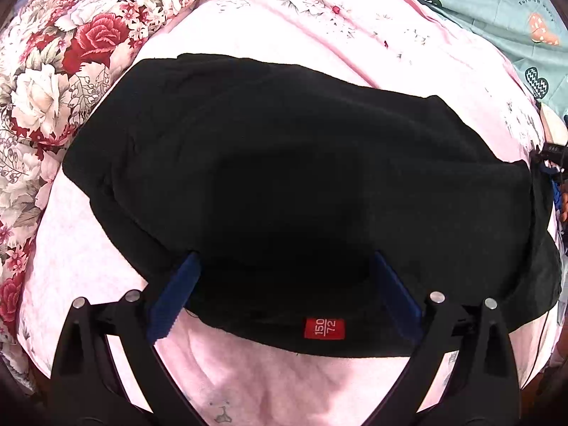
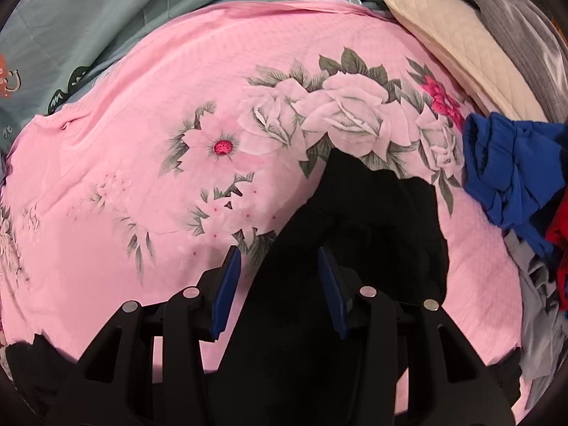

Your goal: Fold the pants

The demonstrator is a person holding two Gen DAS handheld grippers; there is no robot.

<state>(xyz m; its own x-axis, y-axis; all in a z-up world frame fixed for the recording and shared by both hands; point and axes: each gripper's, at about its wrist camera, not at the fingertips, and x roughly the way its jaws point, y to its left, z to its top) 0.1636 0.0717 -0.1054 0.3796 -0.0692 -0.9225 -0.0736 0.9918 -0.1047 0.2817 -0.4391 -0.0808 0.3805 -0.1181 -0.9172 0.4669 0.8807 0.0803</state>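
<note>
**Pants on pink sheet, next fold to set up**

On a bed: pink sheet (image 1: 88, 248) with printed roses, floral quilt (image 1: 53, 71) at one side, heap of other clothes including a blue garment (image 2: 511, 170) at the other. Black pants (image 1: 284, 159) spread flat mid-sheet, apparently partly folded already.

Left gripper (image 1: 285, 255) gaping wide, pads straddling the near hem by the red size tag (image 1: 324, 328), nothing pinched. Right gripper (image 2: 278, 252) about half open, a black strip of the pants (image 2: 372, 213) running up between the pads, one pad clear of the cloth; no grip evident.

For a clean step: close on both layers at the edge, not just the top one; lift both ends level and together; carry across without dragging the sheet; smooth before letting go.

Long axis roughly side to side in the left view, tilting down to the right, tagged edge nearest. In the right view, tapered end pointing away toward the roses.
</note>
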